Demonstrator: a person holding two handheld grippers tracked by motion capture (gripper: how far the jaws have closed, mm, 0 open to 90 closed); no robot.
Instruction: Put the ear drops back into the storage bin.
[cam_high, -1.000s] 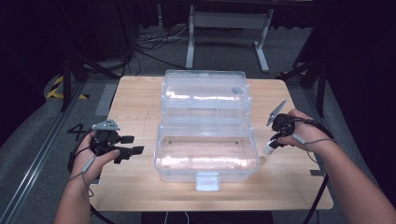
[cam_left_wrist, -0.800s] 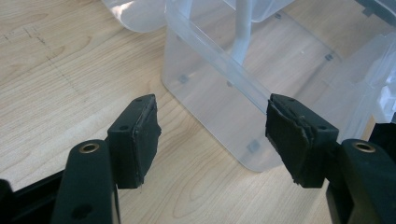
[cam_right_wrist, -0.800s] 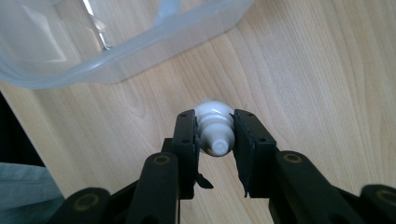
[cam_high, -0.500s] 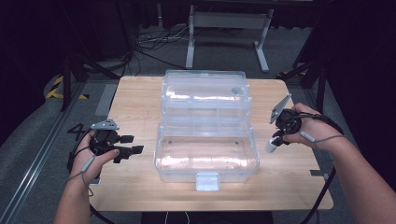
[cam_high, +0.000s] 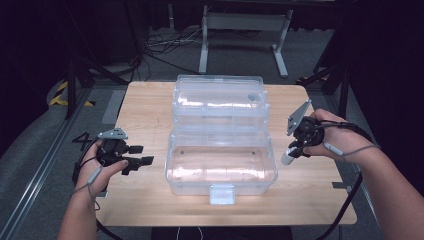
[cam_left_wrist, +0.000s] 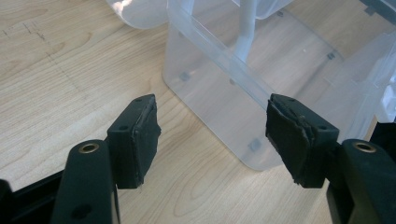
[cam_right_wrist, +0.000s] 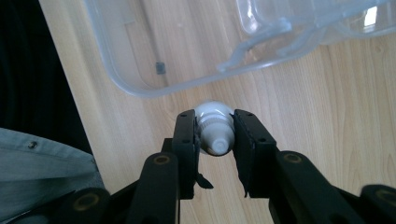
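Gripping white bottle (cam_right_wrist: 214, 128) (right claw (cam_right_wrist: 214, 140) raised)

no legible text or labels anywhere

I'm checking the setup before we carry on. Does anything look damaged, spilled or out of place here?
One thing: in the left gripper view, the rubber pad on the right-hand jaw of the left gripper looks frayed and ragged at its edge. No spill shows. The clear plastic box sits open, and the right gripper holds a small white bottle.
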